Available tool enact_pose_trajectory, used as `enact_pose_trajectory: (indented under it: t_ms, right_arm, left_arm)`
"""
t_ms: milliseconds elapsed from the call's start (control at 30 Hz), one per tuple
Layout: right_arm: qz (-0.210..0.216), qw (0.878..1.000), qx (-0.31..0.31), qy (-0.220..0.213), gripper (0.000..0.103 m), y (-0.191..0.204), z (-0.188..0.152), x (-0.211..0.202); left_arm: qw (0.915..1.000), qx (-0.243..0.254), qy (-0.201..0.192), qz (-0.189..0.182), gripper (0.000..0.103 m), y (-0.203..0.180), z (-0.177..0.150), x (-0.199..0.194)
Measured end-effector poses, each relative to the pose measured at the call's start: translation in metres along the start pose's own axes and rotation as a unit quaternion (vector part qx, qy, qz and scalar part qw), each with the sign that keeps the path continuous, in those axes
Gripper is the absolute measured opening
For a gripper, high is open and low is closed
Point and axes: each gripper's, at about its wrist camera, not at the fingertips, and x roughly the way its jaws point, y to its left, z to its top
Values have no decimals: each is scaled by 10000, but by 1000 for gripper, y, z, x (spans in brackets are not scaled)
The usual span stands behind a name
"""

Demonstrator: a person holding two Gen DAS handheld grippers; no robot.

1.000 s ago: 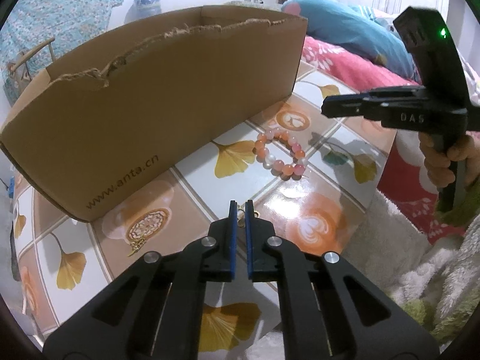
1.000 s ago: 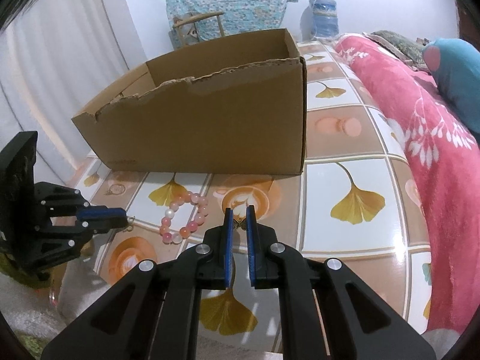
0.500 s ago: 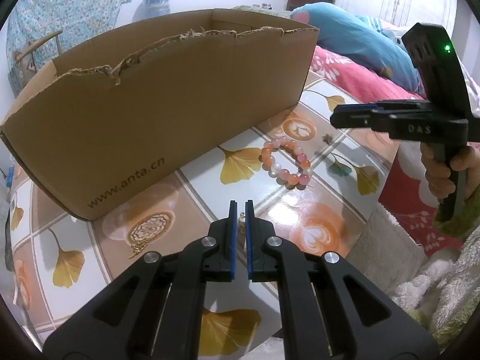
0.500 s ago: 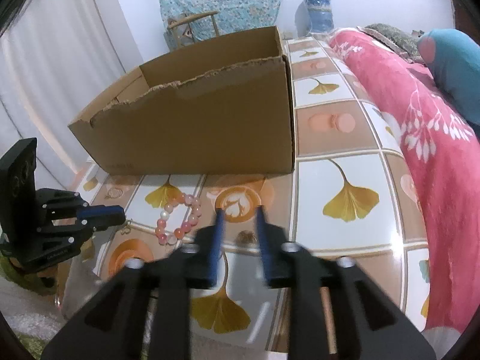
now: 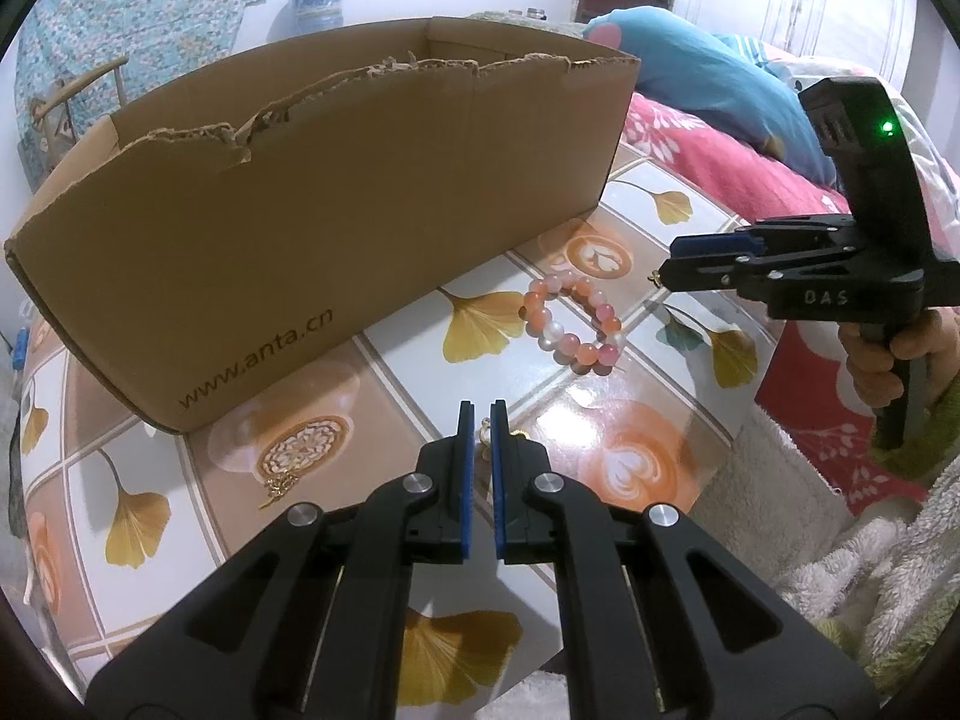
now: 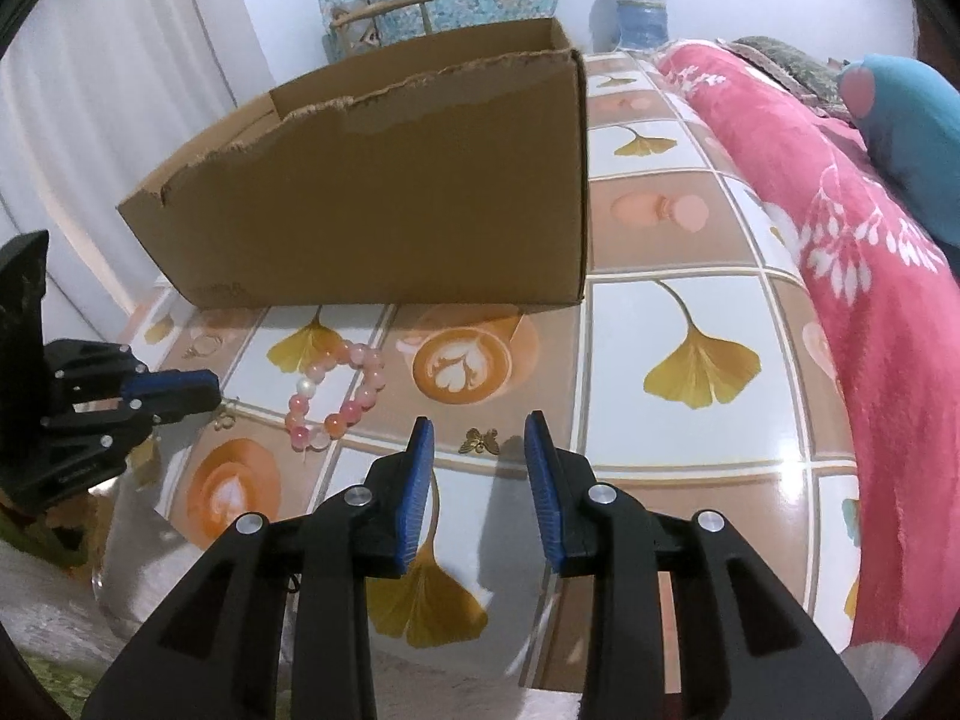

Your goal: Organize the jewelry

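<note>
Hovering wide open, the right gripper [image 6: 477, 441] has a little gold butterfly charm [image 6: 479, 441] sitting between its fingertips. Left gripper [image 5: 480, 420] is nearly closed, empty; bead bracelet [image 5: 571, 323] lies just ahead.

Right hand-held gripper [image 6: 477, 441] has opened — releasing butterfly charm [image 6: 479, 441] (onto table).

Pink bracelet [image 5: 573, 324] lies beside cardboard box [image 5: 336, 222].
</note>
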Motion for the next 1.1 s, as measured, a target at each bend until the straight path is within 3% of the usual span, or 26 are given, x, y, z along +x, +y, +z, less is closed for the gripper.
enact_pose_trajectory:
  t_ms: [400, 600, 1100]
  right_arm:
    - [-436, 9978, -503, 12, 15, 17, -4, 7]
    - [-313, 9986, -438, 5, 6, 16, -5, 8]
    - [-214, 9994, -258, -78, 4, 12, -3, 5]
  left_arm:
    - [10000, 10, 35, -4, 4, -2, -1, 2]
    - [10000, 18, 26, 4, 4, -2, -1, 2]
    - [9999, -35, -4, -106, 5, -3, -3, -6]
